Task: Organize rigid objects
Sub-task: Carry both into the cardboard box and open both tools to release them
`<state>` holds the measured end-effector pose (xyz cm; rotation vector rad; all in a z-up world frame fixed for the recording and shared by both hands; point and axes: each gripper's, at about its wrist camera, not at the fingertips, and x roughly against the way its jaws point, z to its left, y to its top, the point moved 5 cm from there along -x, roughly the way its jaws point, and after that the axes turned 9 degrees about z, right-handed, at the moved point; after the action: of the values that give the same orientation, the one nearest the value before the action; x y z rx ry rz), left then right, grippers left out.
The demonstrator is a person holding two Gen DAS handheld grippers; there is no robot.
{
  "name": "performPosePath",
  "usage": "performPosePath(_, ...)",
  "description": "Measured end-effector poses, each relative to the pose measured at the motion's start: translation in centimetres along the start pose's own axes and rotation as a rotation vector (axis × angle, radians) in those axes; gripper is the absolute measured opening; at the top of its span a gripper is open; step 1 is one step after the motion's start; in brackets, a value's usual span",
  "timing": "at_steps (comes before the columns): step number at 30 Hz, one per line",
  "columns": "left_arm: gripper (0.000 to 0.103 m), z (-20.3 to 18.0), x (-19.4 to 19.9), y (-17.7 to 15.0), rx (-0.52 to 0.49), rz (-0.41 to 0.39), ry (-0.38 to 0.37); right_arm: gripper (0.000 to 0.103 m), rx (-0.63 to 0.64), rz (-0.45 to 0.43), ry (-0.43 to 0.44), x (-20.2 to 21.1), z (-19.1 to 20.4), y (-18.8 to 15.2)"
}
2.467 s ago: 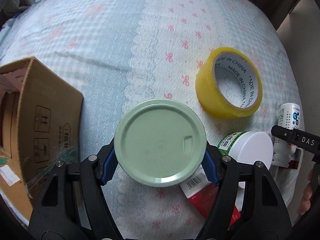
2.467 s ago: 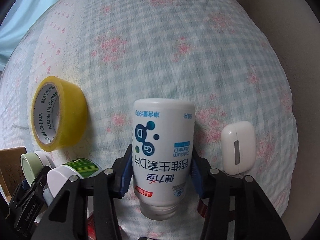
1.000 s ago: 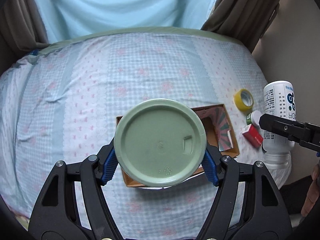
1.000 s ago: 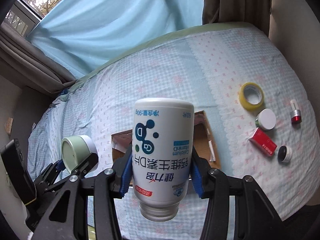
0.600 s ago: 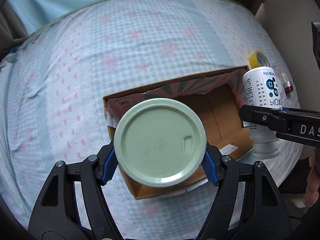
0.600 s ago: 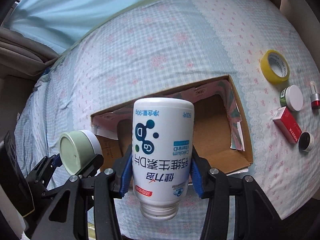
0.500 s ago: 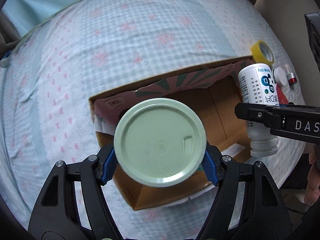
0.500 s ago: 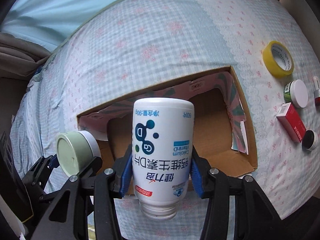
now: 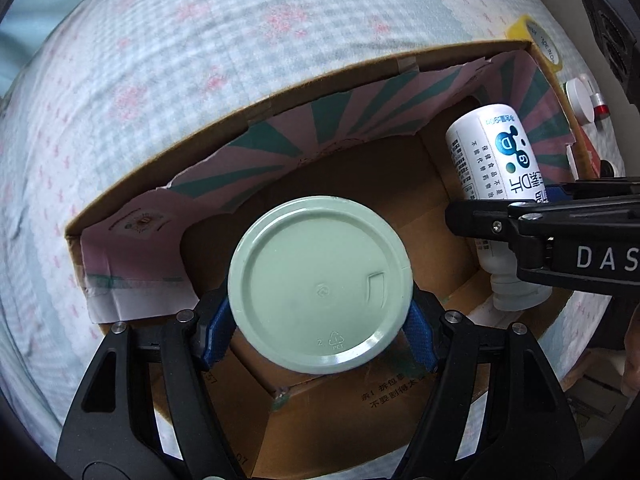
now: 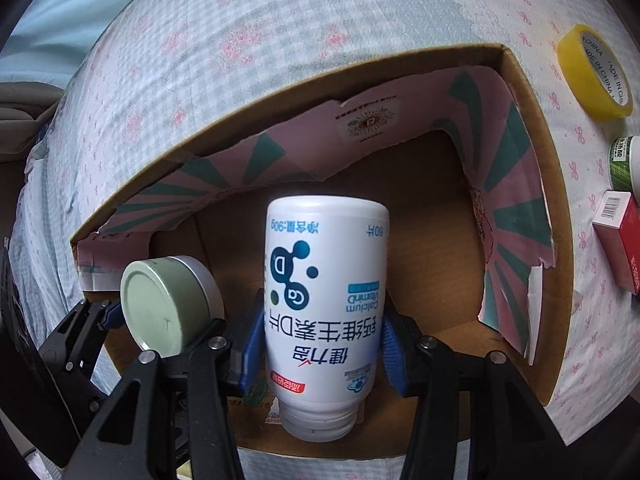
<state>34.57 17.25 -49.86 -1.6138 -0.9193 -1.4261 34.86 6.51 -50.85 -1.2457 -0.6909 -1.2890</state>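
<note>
My left gripper (image 9: 320, 326) is shut on a pale green round jar (image 9: 320, 284), held over the open cardboard box (image 9: 280, 92) with pink and green striped flaps. The jar also shows in the right wrist view (image 10: 168, 304). My right gripper (image 10: 324, 344) is shut on a white calcium bottle (image 10: 326, 296), held base forward above the box's brown floor (image 10: 432, 248). The bottle shows in the left wrist view (image 9: 496, 172) at the box's right side.
The box lies on a checked bedspread (image 10: 280, 32). Right of the box lie a yellow tape roll (image 10: 592, 68), a green jar with a white lid (image 10: 624, 160) and a red carton (image 10: 624, 236). A small red-tipped item (image 9: 598, 104) lies beyond.
Both grippers have come down closer over the box, each still holding its object. The box now fills both views, and the bottle and jar are over its opening.
</note>
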Motion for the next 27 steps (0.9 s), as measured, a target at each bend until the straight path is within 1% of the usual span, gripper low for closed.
performPosePath(2,0.069,-0.1,0.2,0.2,-0.013,0.006,0.012,0.046,0.017,0.011,0.012,0.0,-0.1,0.3)
performPosePath(3,0.071,-0.2,0.2,0.2,-0.024,0.019,0.012,0.047,0.032,0.011,0.015,0.0,0.0,0.4)
performPosePath(4,0.088,-0.1,0.3,0.3,-0.030,0.029,0.003,0.052,0.047,0.008,0.011,0.1,0.1,0.4)
performPosePath(5,0.102,0.1,0.6,0.3,-0.024,0.027,-0.004,0.059,0.051,-0.005,0.003,0.3,0.1,0.5)
performPosePath(6,0.103,0.3,1.1,0.3,-0.014,0.012,-0.011,0.086,0.049,-0.018,-0.004,0.5,0.0,0.6)
performPosePath(7,0.103,0.5,1.5,0.2,-0.008,0.010,-0.017,0.103,0.044,-0.030,-0.003,0.7,-0.1,0.7)
performPosePath(10,0.103,0.9,2.2,-0.2,0.008,0.013,-0.018,0.103,0.002,-0.059,0.024,1.3,-1.0,0.6)
performPosePath(13,0.103,1.2,2.8,-0.8,0.022,0.007,-0.011,0.103,-0.039,-0.069,0.046,1.8,-1.9,0.1)
performPosePath(16,0.103,1.4,3.9,-1.2,0.047,-0.013,-0.012,0.103,-0.059,-0.079,0.057,2.4,-2.2,-0.5)
performPosePath(19,0.103,1.2,5.2,-1.9,0.075,-0.038,-0.016,0.103,-0.059,-0.096,0.071,3.4,-2.0,-1.2)
performPosePath(22,0.103,1.3,6.9,-2.9,0.091,-0.067,-0.001,0.103,-0.052,-0.109,0.087,4.6,-1.8,-2.3)
performPosePath(27,0.103,1.1,10.6,-5.7,0.137,-0.131,0.011,0.103,-0.025,-0.157,0.104,7.4,-0.8,-4.9)
